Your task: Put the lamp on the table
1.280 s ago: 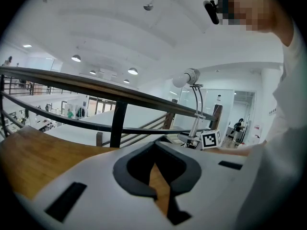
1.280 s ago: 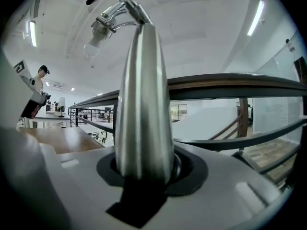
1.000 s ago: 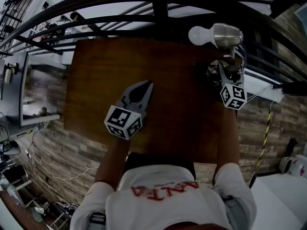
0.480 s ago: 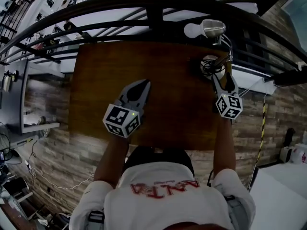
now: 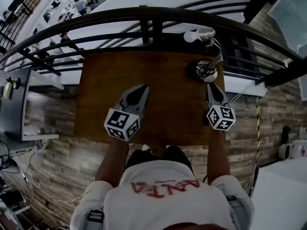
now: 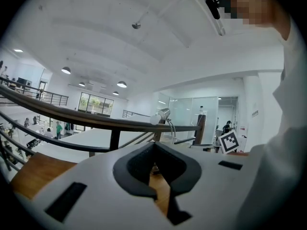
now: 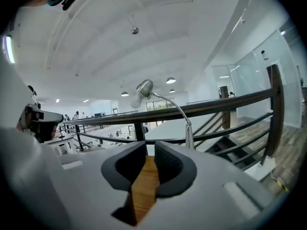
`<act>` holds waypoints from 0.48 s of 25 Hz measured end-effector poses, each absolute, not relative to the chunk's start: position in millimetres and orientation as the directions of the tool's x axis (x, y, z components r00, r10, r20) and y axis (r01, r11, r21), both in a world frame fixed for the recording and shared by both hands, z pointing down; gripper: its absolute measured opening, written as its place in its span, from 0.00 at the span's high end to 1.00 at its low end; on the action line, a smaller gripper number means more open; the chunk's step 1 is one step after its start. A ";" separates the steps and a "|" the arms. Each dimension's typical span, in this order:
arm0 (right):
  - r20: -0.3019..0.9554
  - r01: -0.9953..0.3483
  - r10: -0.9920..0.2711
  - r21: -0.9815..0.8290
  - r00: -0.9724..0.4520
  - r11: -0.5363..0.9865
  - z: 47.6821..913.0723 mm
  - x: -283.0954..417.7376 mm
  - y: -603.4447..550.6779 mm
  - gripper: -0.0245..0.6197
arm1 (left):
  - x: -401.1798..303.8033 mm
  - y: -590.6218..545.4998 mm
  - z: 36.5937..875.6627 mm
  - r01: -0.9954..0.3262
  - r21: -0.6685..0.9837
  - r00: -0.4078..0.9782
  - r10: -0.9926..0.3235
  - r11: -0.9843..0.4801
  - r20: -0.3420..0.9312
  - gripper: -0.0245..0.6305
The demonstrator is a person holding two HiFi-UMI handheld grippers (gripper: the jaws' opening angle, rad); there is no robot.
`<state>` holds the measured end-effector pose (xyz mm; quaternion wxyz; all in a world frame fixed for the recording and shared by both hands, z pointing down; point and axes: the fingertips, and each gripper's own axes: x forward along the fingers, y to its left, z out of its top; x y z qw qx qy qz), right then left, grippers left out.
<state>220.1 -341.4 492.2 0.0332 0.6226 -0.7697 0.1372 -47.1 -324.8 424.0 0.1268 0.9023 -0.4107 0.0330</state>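
The lamp stands upright at the far right corner of the brown wooden table, its round base wrapped with cord and its silver head with white bulb leaning over the railing. My right gripper sits just short of the base, not touching it. Its jaws are closing with only a narrow gap and nothing between them. In the right gripper view the lamp rises ahead of the right gripper. My left gripper hovers shut and empty over the table's middle. The left gripper faces the lamp.
A dark curved railing runs just beyond the table's far edge, with a drop to a lower floor behind it. Stone-patterned floor surrounds the table. The person's torso is at the near edge.
My right gripper has let go of the lamp base and drawn back toward the person, its jaws narrowing. The lamp stays standing at the corner. The left gripper has barely moved.
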 end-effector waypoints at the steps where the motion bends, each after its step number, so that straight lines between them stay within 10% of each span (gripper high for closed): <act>1: 0.221 -0.971 -0.953 -0.170 -0.205 0.170 486.6 215.9 -333.6 0.91 | -49.9 -321.0 417.6 -0.746 0.200 0.664 -0.731 -0.636 0.154 0.95; 12: 0.165 -0.978 -0.969 -0.131 -0.183 0.163 394.5 181.2 -274.8 0.96 | -71.6 -287.7 357.7 -0.719 0.163 0.690 -0.722 -0.675 0.049 0.95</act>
